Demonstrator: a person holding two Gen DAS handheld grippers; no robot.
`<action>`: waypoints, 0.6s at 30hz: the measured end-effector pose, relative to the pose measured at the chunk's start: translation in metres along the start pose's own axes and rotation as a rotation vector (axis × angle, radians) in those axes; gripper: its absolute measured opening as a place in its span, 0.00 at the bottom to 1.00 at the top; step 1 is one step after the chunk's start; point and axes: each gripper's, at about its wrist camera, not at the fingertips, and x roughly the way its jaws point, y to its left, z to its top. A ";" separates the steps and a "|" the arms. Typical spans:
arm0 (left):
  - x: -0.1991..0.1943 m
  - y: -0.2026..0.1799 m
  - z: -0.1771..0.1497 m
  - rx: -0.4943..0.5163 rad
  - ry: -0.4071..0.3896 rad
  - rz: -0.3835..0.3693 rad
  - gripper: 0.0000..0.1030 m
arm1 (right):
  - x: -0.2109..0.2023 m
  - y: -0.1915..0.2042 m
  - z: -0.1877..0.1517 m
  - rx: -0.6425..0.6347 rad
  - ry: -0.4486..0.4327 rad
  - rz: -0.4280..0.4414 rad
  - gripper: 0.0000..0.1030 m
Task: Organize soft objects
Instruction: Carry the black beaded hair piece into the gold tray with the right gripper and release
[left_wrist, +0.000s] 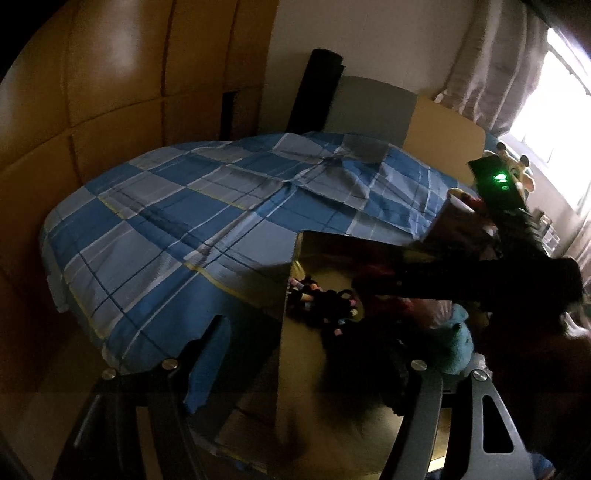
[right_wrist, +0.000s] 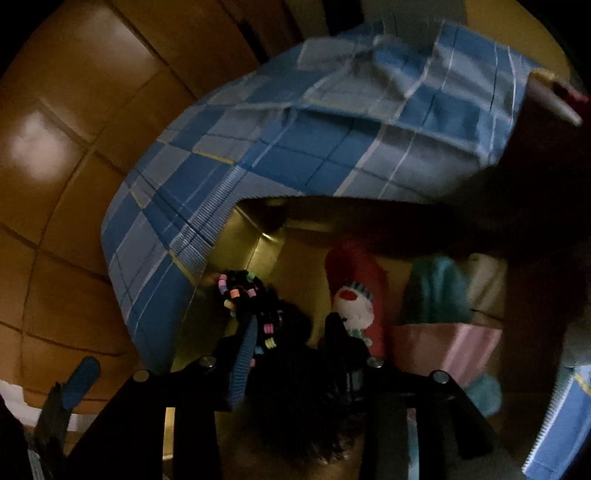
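A cardboard box (left_wrist: 291, 295) stands against the bed; its inner wall shows in the right wrist view (right_wrist: 258, 236). Inside lie a black fuzzy toy with coloured beads (right_wrist: 251, 295), a red snowman plush (right_wrist: 354, 295), a teal plush (right_wrist: 436, 288) and a pink pouch (right_wrist: 443, 343). My right gripper (right_wrist: 291, 332) is low in the box, shut on the black fuzzy toy. In the left wrist view the beaded toy (left_wrist: 321, 299) and teal plush (left_wrist: 458, 339) show under the right gripper's dark body (left_wrist: 498, 280). My left gripper (left_wrist: 317, 354) is open, its fingers straddling the box's left wall.
A blue plaid bedspread (left_wrist: 207, 214) covers the bed beside the box. Orange padded wall panels (left_wrist: 92, 92) stand on the left. A giraffe plush (left_wrist: 517, 166) sits by the curtained window (left_wrist: 546, 92) at the far right. A dark rolled mat (left_wrist: 317, 88) leans at the bed's head.
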 end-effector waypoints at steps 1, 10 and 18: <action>0.000 -0.002 0.000 0.004 0.001 -0.003 0.70 | -0.005 0.000 -0.002 -0.010 -0.012 -0.005 0.37; -0.006 -0.021 -0.006 0.053 0.005 -0.027 0.70 | -0.048 -0.003 -0.035 -0.111 -0.149 -0.099 0.37; -0.007 -0.045 -0.015 0.122 0.021 -0.048 0.71 | -0.083 -0.016 -0.067 -0.167 -0.238 -0.144 0.39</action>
